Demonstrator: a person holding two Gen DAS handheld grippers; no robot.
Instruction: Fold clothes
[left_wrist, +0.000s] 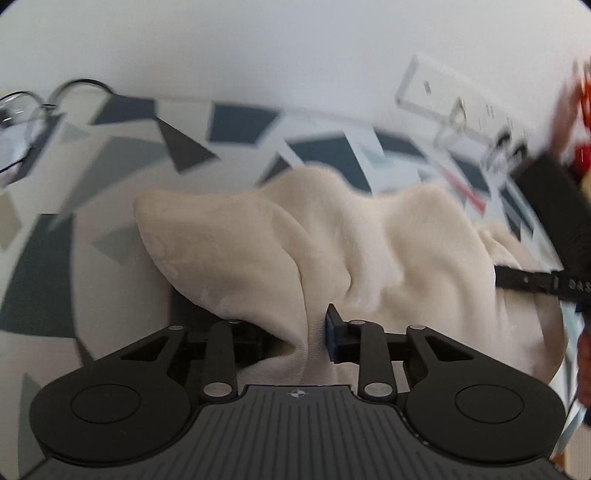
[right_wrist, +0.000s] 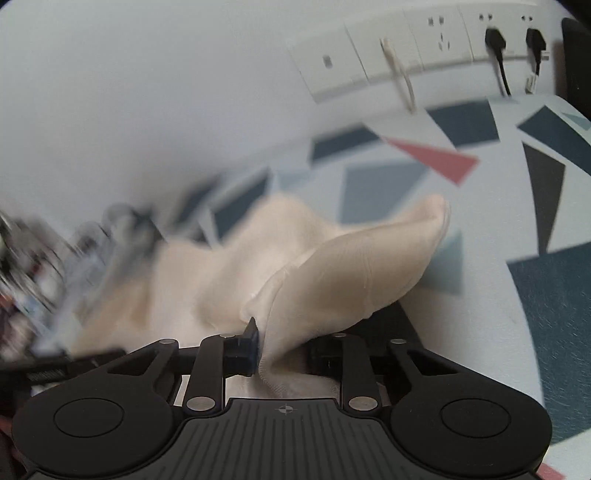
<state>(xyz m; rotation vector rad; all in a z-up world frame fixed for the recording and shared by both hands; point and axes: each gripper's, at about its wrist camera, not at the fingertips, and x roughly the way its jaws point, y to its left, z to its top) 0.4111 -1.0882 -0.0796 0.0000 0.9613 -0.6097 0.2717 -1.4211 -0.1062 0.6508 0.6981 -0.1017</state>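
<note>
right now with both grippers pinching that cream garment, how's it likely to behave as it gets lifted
Probably very floppy: the cream garment already sags in deep folds between the left gripper and the right gripper. It looks soft and fleecy, so likely light and not fragile. The loose flap may trail over the patterned cloth.

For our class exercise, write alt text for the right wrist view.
The right gripper pinches a fold of cream cloth lifted off a table cover with a geometric pattern. Wall sockets line the blurred background.
</note>
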